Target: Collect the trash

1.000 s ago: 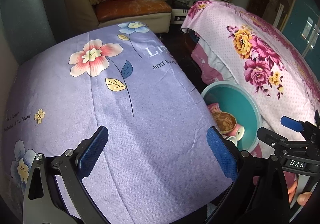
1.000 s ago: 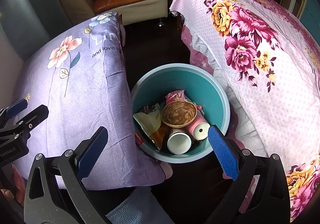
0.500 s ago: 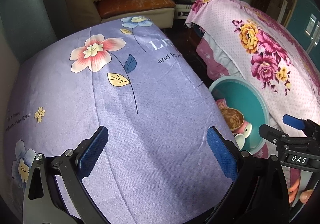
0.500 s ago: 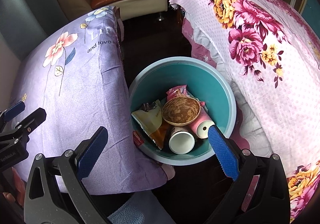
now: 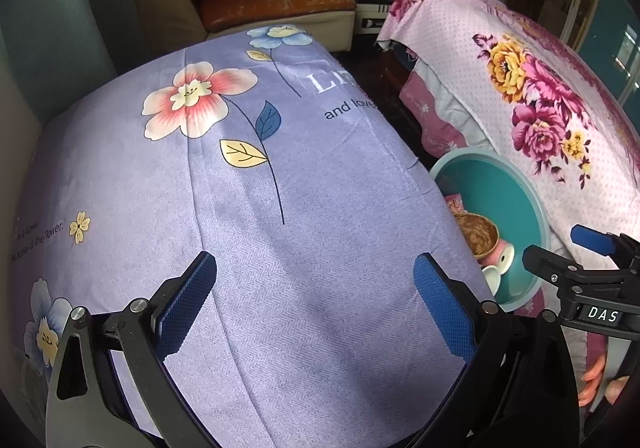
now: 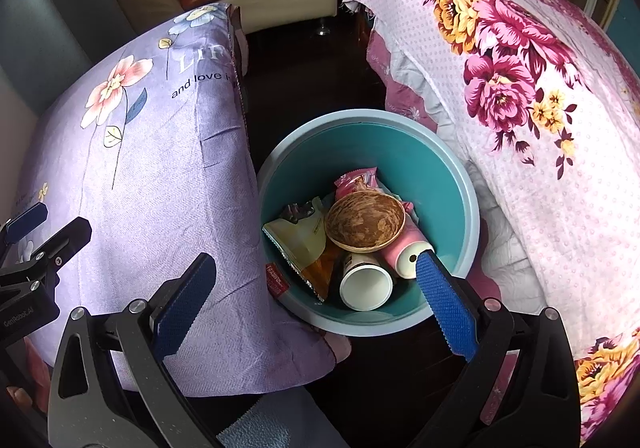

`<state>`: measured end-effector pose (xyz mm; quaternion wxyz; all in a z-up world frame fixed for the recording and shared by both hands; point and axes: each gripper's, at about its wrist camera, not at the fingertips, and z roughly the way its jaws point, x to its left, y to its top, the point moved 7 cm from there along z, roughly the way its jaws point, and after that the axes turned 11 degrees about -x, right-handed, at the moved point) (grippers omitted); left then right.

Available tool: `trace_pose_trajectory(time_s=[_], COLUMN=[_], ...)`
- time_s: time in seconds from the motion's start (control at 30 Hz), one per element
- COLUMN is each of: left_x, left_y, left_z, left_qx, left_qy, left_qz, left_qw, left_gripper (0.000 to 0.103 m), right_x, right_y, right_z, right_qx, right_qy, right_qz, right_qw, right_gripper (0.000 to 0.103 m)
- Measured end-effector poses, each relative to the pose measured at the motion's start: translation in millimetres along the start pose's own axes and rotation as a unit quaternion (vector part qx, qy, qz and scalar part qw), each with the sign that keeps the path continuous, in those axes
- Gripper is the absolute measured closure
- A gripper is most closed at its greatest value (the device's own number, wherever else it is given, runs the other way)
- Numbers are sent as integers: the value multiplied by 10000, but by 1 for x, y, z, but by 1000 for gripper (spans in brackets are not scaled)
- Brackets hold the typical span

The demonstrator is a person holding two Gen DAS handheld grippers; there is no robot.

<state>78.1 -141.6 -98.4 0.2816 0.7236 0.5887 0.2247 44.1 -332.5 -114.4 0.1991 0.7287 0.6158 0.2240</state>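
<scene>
Right wrist view: my right gripper (image 6: 316, 280), fingers spread and empty, hangs above the teal bin (image 6: 460, 183) holding a coconut shell (image 6: 364, 224), cups and wrappers, while my left gripper (image 5: 316, 284), likewise spread and empty, is over the lilac bedspread (image 5: 240, 207).

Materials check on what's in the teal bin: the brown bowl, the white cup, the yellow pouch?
Brown bowl: looks like coconut shell or wood, going by the mottled grain and matte finish.
White cup: likely paper; thin rolled rim, matte white inside.
Yellow pouch: plastic or foil film; glossy, crinkled, serrated edge.
Teal bin: smooth moulded plastic with a slight sheen.
</scene>
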Motion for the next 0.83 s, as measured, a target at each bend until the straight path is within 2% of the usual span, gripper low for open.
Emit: trace_pose_trajectory(time_s=[0.83], left_x=[13], left_y=[-14], left_z=[17], left_qx=[268], left_qy=[28], left_qz=[-234], left_qw=[9994], left_gripper=[4], right_x=[12], right_y=[-1], right_z=[11], right_qx=[126], right_qy=[-117], right_qz=[-182], right_qw=[9997], right_gripper=[7])
